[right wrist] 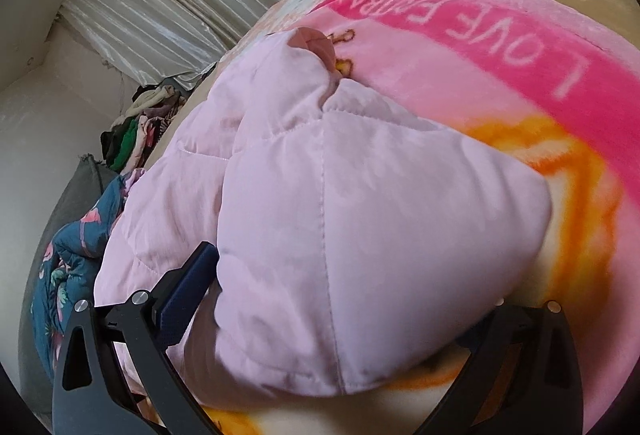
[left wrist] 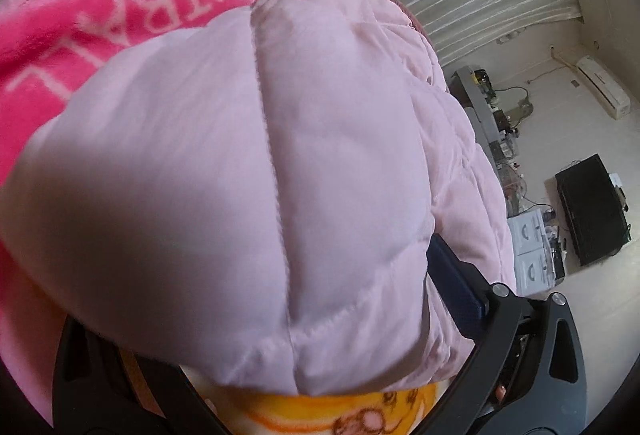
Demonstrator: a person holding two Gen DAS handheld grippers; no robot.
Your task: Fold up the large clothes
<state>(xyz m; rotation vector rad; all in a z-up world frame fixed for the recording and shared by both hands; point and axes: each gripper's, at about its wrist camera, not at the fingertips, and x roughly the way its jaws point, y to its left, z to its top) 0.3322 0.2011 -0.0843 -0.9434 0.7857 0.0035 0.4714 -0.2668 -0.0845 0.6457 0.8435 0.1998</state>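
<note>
Pink fleece blanket [right wrist: 500, 47] reads "LOVE". On it lies the quilted pink jacket [left wrist: 280, 175], bulging between both hand-held grippers: left [left wrist: 320, 315] and right [right wrist: 340, 315], each clamped on its fabric, we judge.

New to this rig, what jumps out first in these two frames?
The pale pink quilted jacket fills both wrist views, bunched between each gripper's fingers and hiding most of them. Beneath it lies a hot-pink fleece blanket with white lettering and an orange patch, spread toward the top and right of the right wrist view. At that view's left edge sit a teal floral garment and a clothes pile.
</note>
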